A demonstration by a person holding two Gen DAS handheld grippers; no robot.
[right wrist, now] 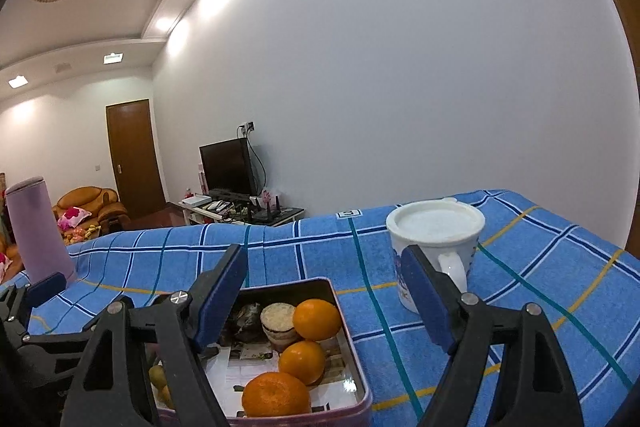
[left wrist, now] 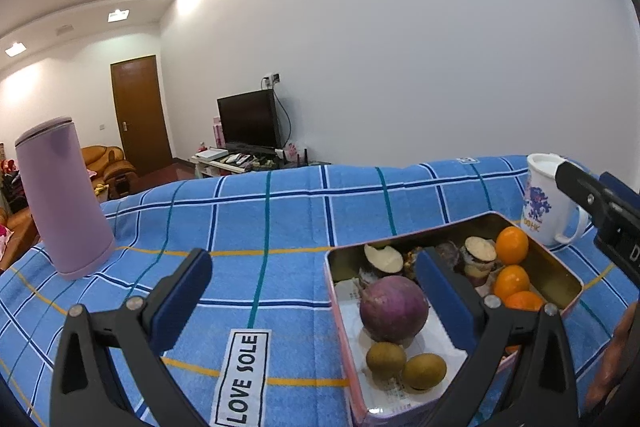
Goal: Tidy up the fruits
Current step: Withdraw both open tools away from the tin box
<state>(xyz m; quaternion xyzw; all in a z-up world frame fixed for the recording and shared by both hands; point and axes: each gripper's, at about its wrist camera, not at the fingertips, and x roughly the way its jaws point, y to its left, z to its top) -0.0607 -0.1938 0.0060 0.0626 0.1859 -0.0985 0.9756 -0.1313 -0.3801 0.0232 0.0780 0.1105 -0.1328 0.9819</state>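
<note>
A metal tin (left wrist: 560, 267) (right wrist: 352, 347) sits on the blue checked cloth and holds the fruit. In the left wrist view it holds a purple round fruit (left wrist: 394, 309), two small brown fruits (left wrist: 404, 365), cut purple pieces (left wrist: 478, 255) and three oranges (left wrist: 512, 281). The oranges also show in the right wrist view (right wrist: 304, 361). My left gripper (left wrist: 316, 301) is open and empty; its right finger hangs over the tin. My right gripper (right wrist: 324, 301) is open and empty above the tin's right side.
A white mug (right wrist: 434, 247) (left wrist: 548, 203) with a lid stands right of the tin. A tall lilac flask (left wrist: 66, 199) (right wrist: 38, 231) stands at the cloth's far left. A "LOVE SOLE" label (left wrist: 242, 379) lies on the cloth. Beyond the table's far edge is a room with a TV.
</note>
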